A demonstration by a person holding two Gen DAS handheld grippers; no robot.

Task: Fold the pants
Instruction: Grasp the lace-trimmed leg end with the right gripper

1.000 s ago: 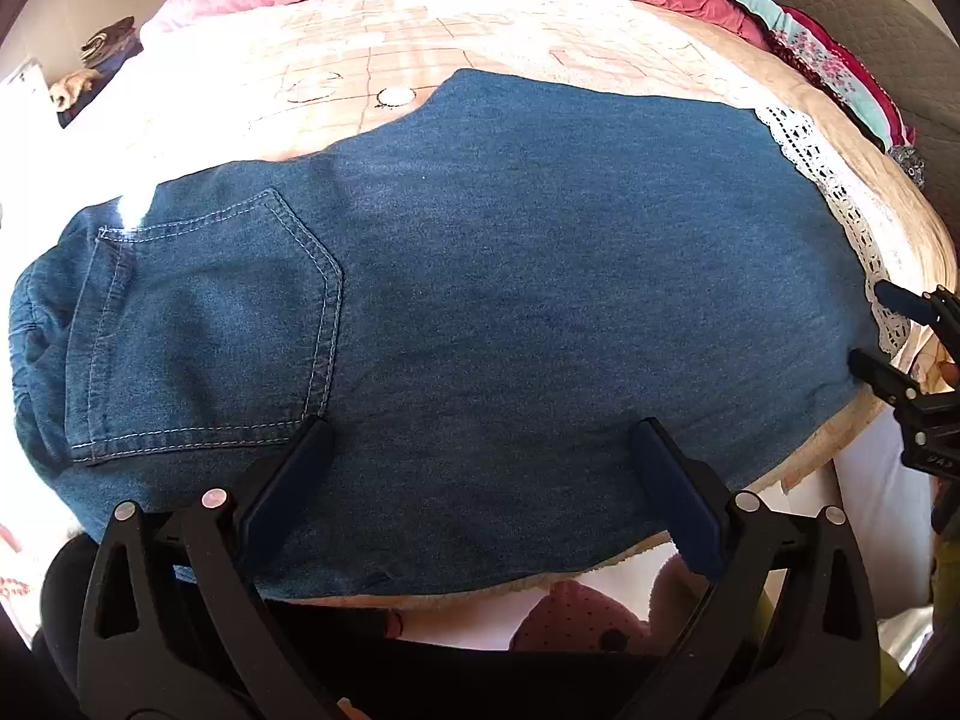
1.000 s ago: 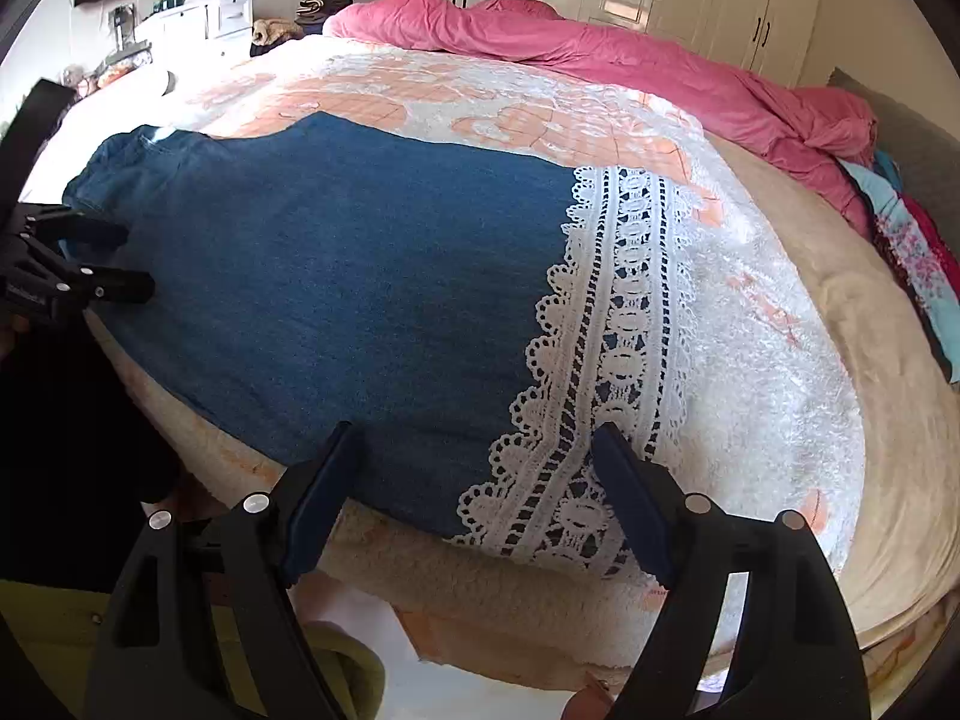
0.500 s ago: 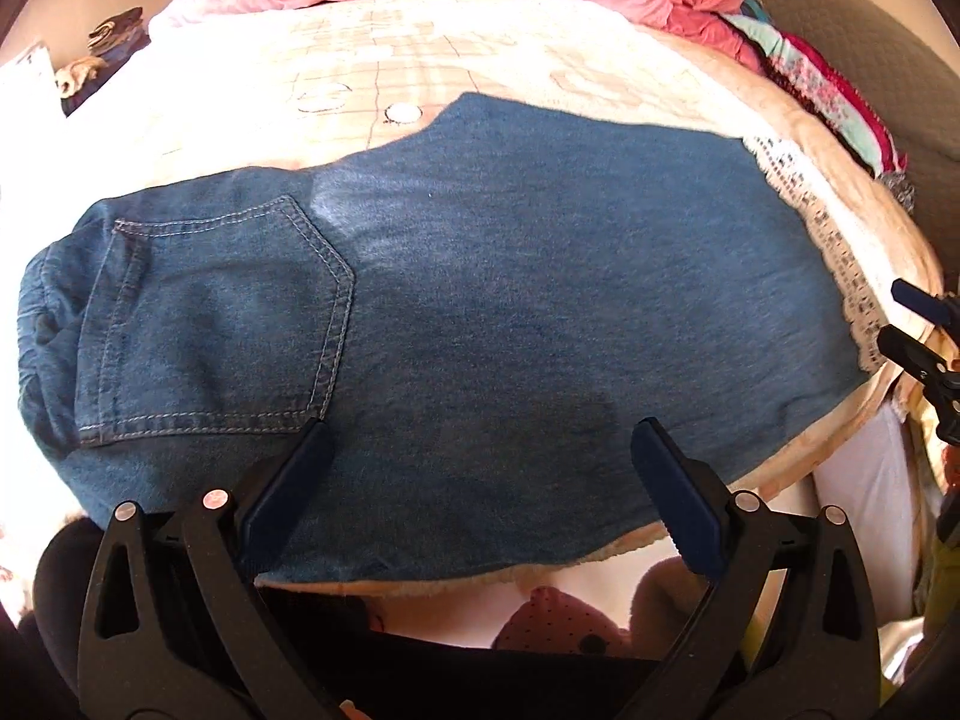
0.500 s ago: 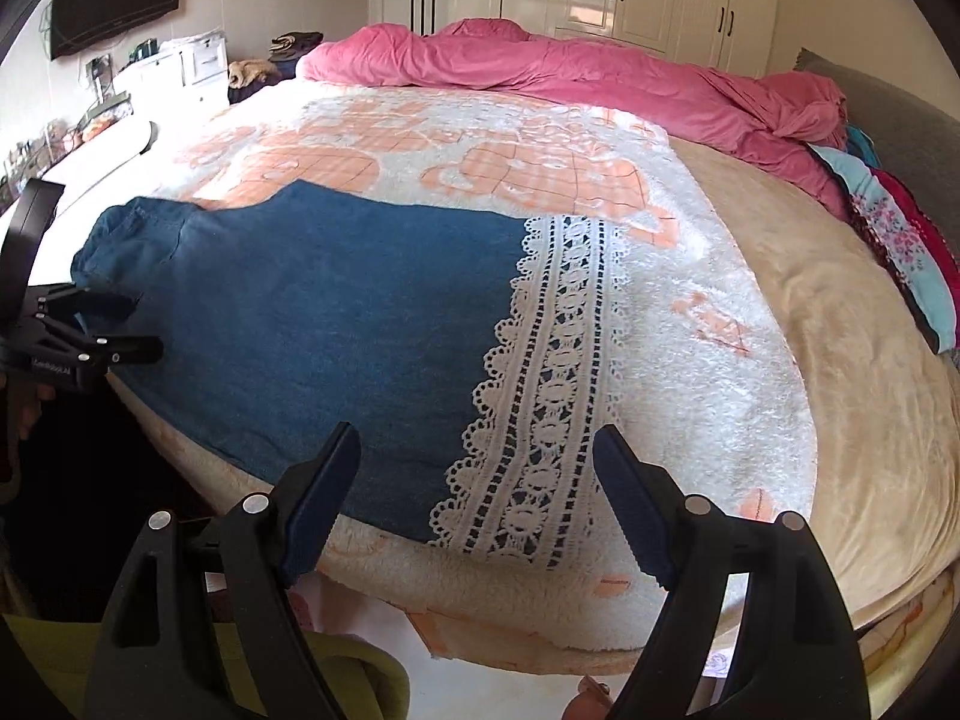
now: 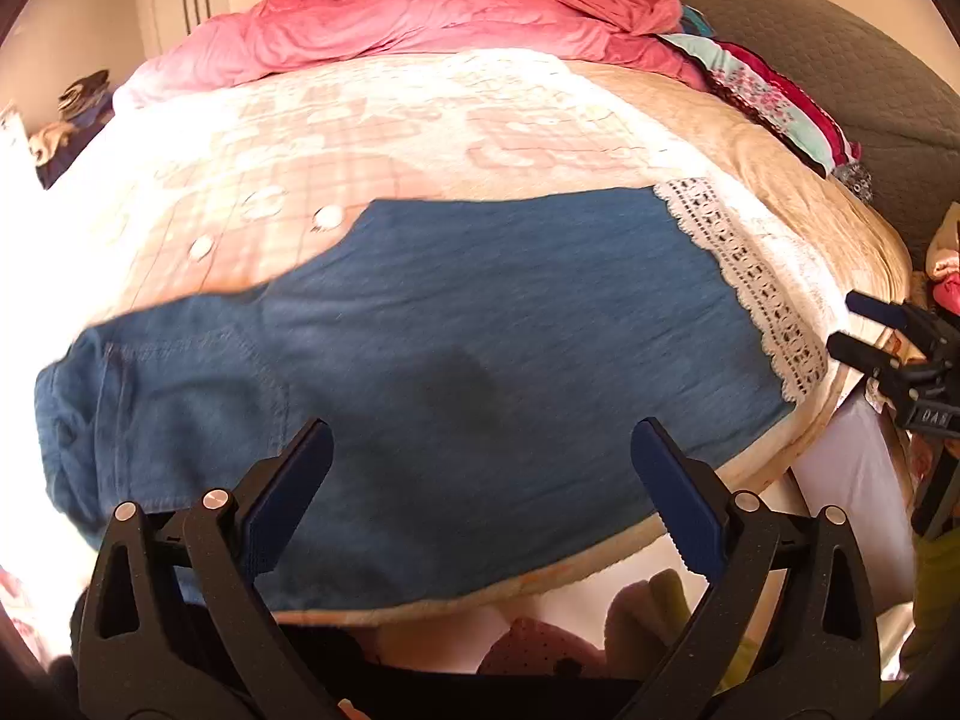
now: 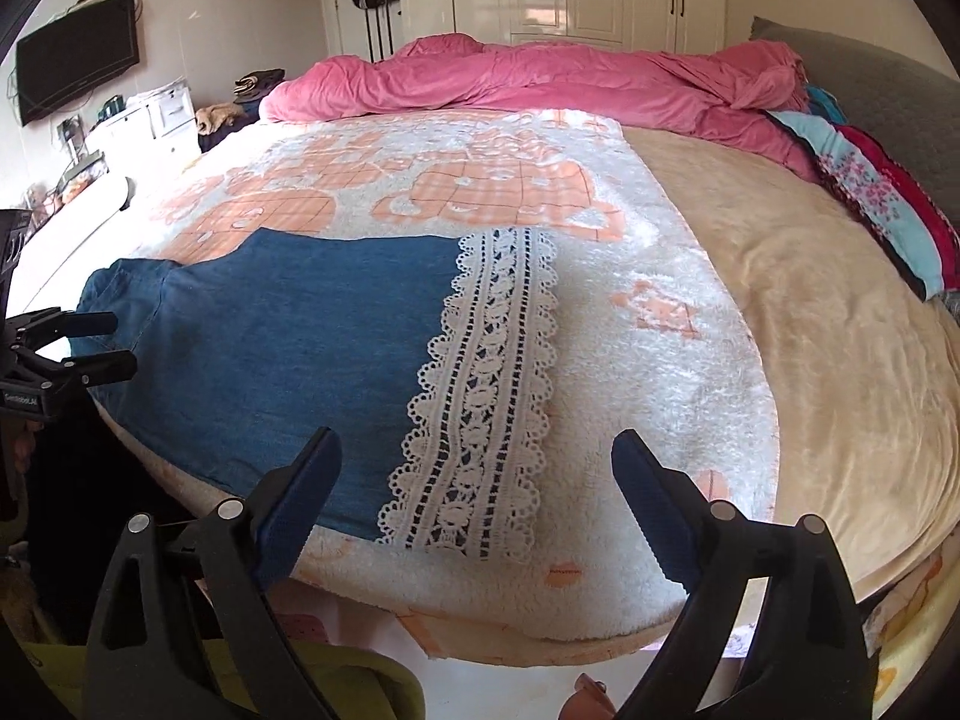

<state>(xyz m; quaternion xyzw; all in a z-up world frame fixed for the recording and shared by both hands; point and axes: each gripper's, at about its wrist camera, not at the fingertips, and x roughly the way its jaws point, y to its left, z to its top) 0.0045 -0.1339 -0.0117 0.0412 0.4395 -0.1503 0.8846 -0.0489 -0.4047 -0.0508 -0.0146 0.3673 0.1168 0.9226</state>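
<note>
We see the denim pants (image 5: 456, 360) lying flat along the near edge of the bed (image 6: 840, 360), spread crosswise on a white and orange plush blanket (image 6: 480, 192). The waist end, with a stitched back pocket (image 5: 198, 414), lies to the left, though motion blur in the left wrist view softens the detail there, so we can only say the waistband seems bunched. At the right end a white lace trim (image 6: 480, 396) finishes the hem and reaches the near edge of the blanket. Our left gripper (image 5: 480, 480) hovers over the middle of the denim with its blue pads spread wide and nothing between them. Our right gripper (image 6: 477, 489) hangs over the lace hem; its jaws are opening, and they grasp nothing, the cloth lying below them untouched. Each gripper shows at the edge of the other's view, clear of the fabric. A rumpled pink duvet (image 6: 540, 78) lies across the far side of the bed, and folded patterned clothes (image 6: 870, 192) sit at the far right.
</note>
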